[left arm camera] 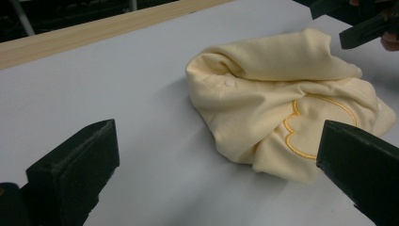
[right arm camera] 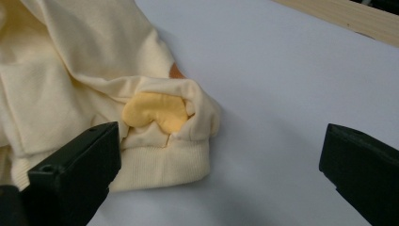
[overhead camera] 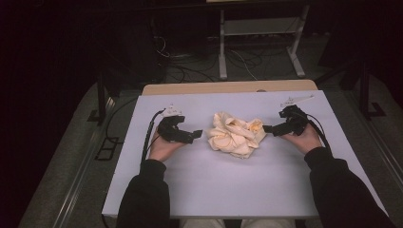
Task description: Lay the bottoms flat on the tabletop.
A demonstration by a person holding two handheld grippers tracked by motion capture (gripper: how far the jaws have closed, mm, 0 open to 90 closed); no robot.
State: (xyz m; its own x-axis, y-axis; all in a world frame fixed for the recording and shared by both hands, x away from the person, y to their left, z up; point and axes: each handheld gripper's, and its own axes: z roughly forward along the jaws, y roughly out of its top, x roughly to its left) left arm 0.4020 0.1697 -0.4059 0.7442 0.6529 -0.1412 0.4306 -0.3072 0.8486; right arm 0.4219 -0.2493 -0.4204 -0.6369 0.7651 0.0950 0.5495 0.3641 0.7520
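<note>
Garment [overhead camera: 235, 135], pale yellow, lies crumpled in a heap near the middle of a grey-white table [overhead camera: 214, 185], w/ both hand-held grippers flanking it. Left gripper [overhead camera: 196, 135] sits just left of the garment, jaws spread wide and empty, tips aimed right at the heap's near-left edge, close to the cloth but apart from it. Right gripper [overhead camera: 267, 128] sits just right of the garment, jaws also spread and holding nothing, tips aimed left at the heap's right edge, about as close. From the left gripper view, the garment [left arm camera: 282, 108] is ahead and to the right, a folded bulge w/ an orange stitched outline on its near face; the right gripper [left arm camera: 348, 23] shows beyond it at top right. From the right gripper view, the garment [right arm camera: 94, 94] is ahead and to the left, its ribbed cuff [right arm camera: 164, 165] nearest, lying between the jaws but nearer the left jaw, w/ a darker yellow patch [right arm camera: 155, 110] tucked in a fold just above. Heap is roughly round, no clear long axis. Neither gripper is clearly nearer; likely next move is both closing in from opposite sides, the right on the cuff.
</note>
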